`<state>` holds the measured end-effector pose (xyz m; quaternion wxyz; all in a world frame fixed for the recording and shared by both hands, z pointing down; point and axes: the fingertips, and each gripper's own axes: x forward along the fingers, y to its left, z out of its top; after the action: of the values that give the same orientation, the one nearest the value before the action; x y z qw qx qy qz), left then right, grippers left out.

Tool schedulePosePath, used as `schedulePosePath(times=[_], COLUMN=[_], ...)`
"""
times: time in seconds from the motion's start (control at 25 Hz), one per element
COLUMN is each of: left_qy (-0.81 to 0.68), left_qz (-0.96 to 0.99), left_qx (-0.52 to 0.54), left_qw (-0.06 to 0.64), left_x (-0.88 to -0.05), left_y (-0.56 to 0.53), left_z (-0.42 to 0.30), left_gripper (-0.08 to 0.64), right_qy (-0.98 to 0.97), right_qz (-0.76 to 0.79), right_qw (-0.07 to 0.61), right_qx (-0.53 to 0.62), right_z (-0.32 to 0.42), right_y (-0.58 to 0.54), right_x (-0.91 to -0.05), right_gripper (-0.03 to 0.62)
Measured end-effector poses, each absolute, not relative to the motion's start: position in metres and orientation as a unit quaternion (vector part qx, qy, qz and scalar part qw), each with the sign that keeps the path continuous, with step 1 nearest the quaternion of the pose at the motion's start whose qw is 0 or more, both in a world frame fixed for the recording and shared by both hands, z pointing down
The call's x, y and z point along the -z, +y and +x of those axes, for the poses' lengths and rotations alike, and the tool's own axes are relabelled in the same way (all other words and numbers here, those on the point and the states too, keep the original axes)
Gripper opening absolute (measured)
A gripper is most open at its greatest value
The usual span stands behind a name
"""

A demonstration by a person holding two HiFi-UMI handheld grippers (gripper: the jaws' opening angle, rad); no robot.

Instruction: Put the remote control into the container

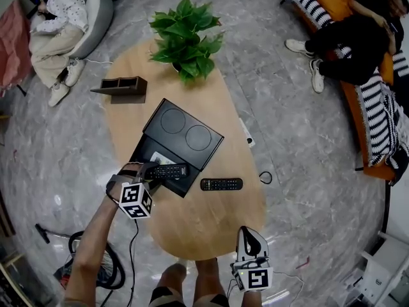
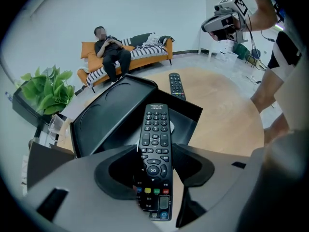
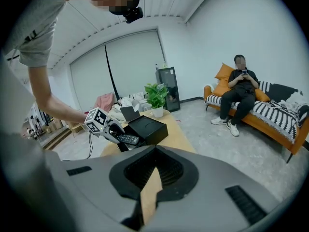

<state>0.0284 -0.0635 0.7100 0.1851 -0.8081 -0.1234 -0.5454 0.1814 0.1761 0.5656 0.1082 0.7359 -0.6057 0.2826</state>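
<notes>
My left gripper (image 1: 153, 174) is shut on a black remote control (image 1: 167, 170), holding it by its lower end. In the left gripper view the remote (image 2: 155, 144) runs out between the jaws of the left gripper (image 2: 153, 167), its far end over the open black container (image 2: 186, 116). In the head view the container (image 1: 148, 152) lies mid-table with its lid (image 1: 185, 133) swung back. A second remote (image 1: 221, 184) lies on the wood just right of the container. My right gripper (image 1: 250, 234) hangs over the table's near edge, shut and empty; its jaws meet in the right gripper view (image 3: 153, 178).
The oval wooden table (image 1: 211, 226) also carries a potted plant (image 1: 185, 37) at its far end and a brown desk organiser (image 1: 124, 88) at its far left. A person sits on an orange sofa (image 1: 374, 107) to the right. A cable (image 1: 134, 248) trails on the floor.
</notes>
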Motion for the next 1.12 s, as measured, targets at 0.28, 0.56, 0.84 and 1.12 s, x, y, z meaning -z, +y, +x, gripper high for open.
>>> schedulePosePath(times=[0.28,0.56,0.84,1.12], left_qy=[-0.126,-0.142,-0.143,-0.142], left_qz=[-0.804,-0.802,-0.799,-0.799], left_qx=[0.547,0.543,0.546,0.551], left_qw=[0.198,0.206,0.208,0.195], left_x=[-0.720,-0.726,-0.734,-0.734], left_y=[-0.078,-0.082,-0.082,-0.083], left_z=[0.043,0.052,0.053,0.050], left_gripper=[0.229,0.229,0.229,0.229], right_qy=[-0.602,-0.600,-0.600,-0.600], right_qz=[0.735,0.735,0.734,0.734], right_qw=[0.109,0.107,0.109,0.111], right_qx=[-0.292,-0.297,-0.299,-0.298], right_z=[0.186,0.190,0.193,0.195], right_y=[0.175,0.176,0.177,0.178], right_x=[-0.572,-0.578,-0.582,-0.583], right_gripper=[0.012,0.012,0.011,0.012])
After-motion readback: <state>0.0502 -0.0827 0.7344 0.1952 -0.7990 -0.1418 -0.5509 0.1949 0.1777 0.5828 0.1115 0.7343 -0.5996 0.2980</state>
